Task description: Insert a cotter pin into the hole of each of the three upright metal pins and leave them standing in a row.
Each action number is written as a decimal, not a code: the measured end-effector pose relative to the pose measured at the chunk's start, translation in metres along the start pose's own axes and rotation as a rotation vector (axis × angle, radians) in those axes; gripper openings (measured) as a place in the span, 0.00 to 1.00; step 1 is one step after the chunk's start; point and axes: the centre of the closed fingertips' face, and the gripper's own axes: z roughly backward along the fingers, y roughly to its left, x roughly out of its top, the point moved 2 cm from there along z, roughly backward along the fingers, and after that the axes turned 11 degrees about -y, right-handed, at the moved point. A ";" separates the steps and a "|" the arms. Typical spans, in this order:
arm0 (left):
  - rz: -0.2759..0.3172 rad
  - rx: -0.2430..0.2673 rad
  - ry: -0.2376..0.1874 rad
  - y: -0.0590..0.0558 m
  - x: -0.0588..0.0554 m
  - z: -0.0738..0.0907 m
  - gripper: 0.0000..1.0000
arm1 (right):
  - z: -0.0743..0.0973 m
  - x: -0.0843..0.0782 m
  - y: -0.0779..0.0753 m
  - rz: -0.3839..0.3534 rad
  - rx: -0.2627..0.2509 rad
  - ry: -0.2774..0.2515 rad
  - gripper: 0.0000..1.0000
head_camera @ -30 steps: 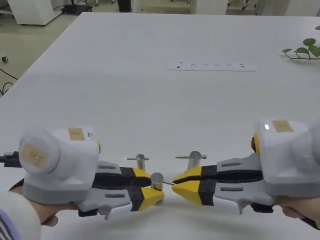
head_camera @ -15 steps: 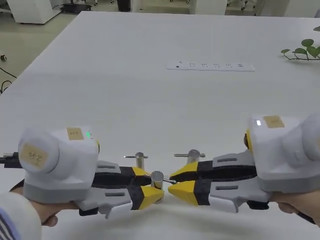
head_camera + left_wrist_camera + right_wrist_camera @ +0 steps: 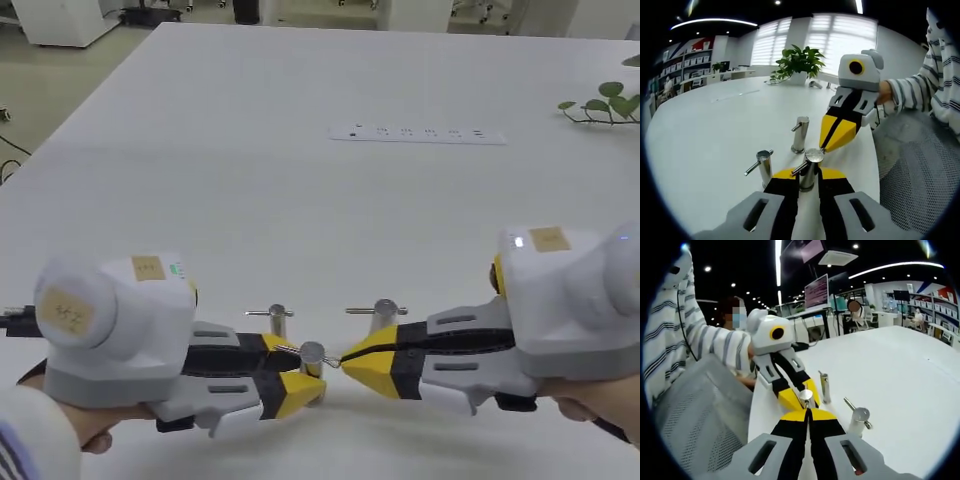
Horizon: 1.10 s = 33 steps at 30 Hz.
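Left gripper (image 3: 306, 372) fingers clamped on nearest metal pin (image 3: 312, 352). Right gripper (image 3: 347, 362) fingers pressed together on cotter pin (image 3: 330, 359), which runs through that pin's hole.

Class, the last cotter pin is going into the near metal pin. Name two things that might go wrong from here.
1. The right gripper, shut on the cotter pin, may push sideways and tilt the near metal pin if the left gripper slips.
2. The left rear pin and right rear pin stand close behind, so a gripper pulling away might knock one over.
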 end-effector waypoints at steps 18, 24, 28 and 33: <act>0.041 0.000 -0.010 -0.003 0.000 0.001 0.18 | 0.004 0.002 0.003 -0.009 -0.005 -0.001 0.12; 0.042 0.010 0.000 -0.002 -0.002 0.008 0.31 | 0.001 0.007 0.000 0.000 -0.016 -0.016 0.17; 0.072 -0.004 0.004 -0.011 -0.002 0.017 0.38 | -0.005 0.008 0.003 0.001 0.007 -0.017 0.17; 0.101 0.002 0.007 -0.020 -0.007 0.030 0.49 | -0.014 0.004 0.005 0.007 0.017 -0.004 0.21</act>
